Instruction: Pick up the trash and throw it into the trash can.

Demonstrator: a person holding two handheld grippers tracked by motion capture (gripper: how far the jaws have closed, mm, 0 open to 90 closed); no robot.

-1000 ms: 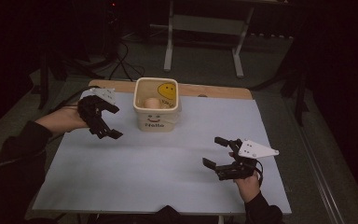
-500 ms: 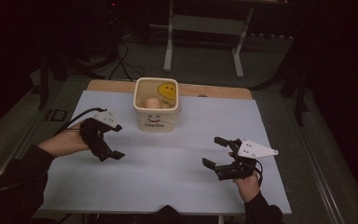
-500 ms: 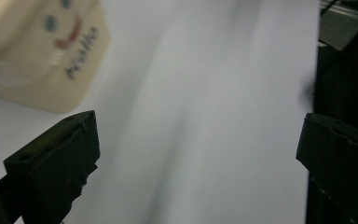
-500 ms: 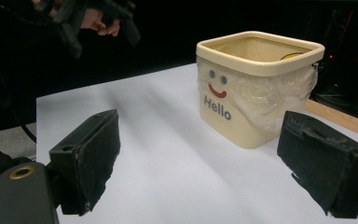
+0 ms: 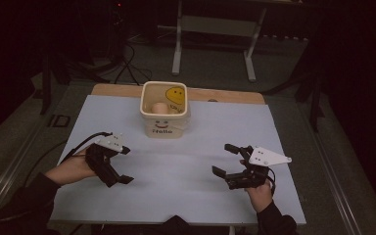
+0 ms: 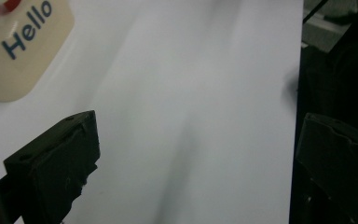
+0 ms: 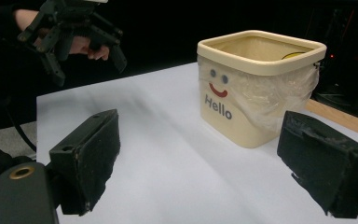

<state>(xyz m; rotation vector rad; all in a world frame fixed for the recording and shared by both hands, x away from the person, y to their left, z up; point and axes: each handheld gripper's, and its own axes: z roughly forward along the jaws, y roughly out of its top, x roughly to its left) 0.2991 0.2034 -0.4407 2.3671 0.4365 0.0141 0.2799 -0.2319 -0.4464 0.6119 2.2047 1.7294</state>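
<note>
A cream square tub (image 5: 165, 122) with a smiley face and the word "Hello" stands at the back middle of the pale mat (image 5: 186, 196). Inside it lie a peach rounded object (image 5: 159, 108) and a yellow smiley piece (image 5: 175, 94). My left gripper (image 5: 122, 166) hovers open and empty over the mat's left front, apart from the tub. My right gripper (image 5: 222, 158) is open and empty at the right front. In the left gripper view, the jaws (image 6: 196, 154) stand wide over bare mat, with the tub (image 6: 18, 51) at the top left. In the right gripper view, the gripper (image 7: 200, 163) faces the tub (image 7: 256, 84).
A wooden table edge (image 5: 225, 95) shows behind the mat. Beyond it stand the legs of a metal stand (image 5: 177, 54), with cables (image 5: 122, 68) on the dark floor. In the right gripper view the left gripper (image 7: 81, 42) shows farther off at the top left.
My left gripper has moved away from the tub's left side, back toward the person and lower over the mat. The right gripper has stayed put.
</note>
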